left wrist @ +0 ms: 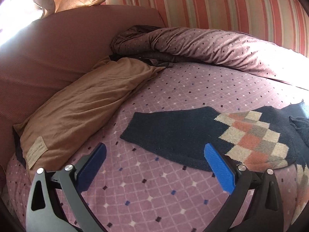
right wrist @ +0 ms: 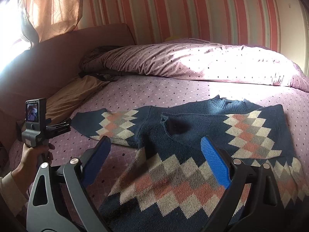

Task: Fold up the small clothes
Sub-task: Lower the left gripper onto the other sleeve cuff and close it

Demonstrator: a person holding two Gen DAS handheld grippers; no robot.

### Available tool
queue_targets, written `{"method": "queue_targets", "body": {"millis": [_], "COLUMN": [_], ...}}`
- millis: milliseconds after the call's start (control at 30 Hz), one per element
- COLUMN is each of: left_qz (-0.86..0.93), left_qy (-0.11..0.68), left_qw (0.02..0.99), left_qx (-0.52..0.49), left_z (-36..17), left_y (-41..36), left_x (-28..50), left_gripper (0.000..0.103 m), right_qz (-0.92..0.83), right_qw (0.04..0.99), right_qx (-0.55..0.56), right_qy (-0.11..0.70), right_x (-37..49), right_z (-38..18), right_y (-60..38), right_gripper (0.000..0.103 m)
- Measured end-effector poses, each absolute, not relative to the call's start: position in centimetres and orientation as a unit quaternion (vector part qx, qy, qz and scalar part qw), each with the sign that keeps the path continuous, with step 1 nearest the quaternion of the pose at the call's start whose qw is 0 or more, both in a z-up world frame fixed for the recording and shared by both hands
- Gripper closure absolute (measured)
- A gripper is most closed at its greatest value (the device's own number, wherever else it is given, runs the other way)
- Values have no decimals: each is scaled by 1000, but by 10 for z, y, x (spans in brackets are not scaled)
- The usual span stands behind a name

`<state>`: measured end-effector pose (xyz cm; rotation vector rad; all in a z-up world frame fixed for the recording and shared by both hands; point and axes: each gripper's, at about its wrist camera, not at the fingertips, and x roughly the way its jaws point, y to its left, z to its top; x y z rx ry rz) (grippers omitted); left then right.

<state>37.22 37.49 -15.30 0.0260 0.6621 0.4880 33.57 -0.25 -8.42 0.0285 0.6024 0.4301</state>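
left gripper (left wrist: 154,158) fingers spread wide, nothing between them; it hovers over the purple bed sheet (left wrist: 154,193) with the cuff end of the sweater (left wrist: 173,135) sleeve just ahead of and touching the view of its right finger. right gripper (right wrist: 155,150) also wide open and empty, poised over the sweater's body, argyle band directly under and ahead of it. the sweater lies flat on the sheet: one sleeve already lies folded across the chest ahead-right of the right gripper, the other sleeve stretches out ahead-left toward the left gripper, collar at the far edge. judged step: fold the outstretched sleeve inward. risks from here: the knit is thick and limp, so a pinch taken only at the cuff may let the sleeve sag and land twisted; closing too deep could catch the sheet along with the wool and drag it; pulling the sleeve may shift the body and undo the sleeve already laid over. dark patch near the chest, possibly shadow, cannot tell. tan pillow (left wrist: 77,104) and bunched duvet (left wrist: 212,46) lie well beyond, clear of the work.
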Motion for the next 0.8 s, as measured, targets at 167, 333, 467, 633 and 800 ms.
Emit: {"method": "queue_targets", "body": {"millis": [167, 333, 467, 633, 800], "left_qz": [223, 198, 185, 180, 167], "left_qy": [312, 316, 352, 386, 410], "left_qw": [923, 928, 917, 902, 891], "left_qx": [7, -17, -18, -65, -94], "left_z": [-156, -159, -170, -188, -207], "left_y": [392, 419, 438, 458, 465], "left_x": [380, 390, 411, 427, 439], "left_gripper": [1, 1, 1, 1, 1], "right_qz": [212, 217, 215, 220, 224], "right_qw": [932, 928, 929, 927, 926], "right_qx": [7, 1, -7, -9, -11], "right_qy": [296, 303, 302, 303, 304], "right_x": [337, 340, 342, 345, 347], "right_z": [-89, -96, -99, -104, -107], "right_y": [8, 15, 18, 22, 24], "right_gripper": [8, 8, 8, 7, 7]}}
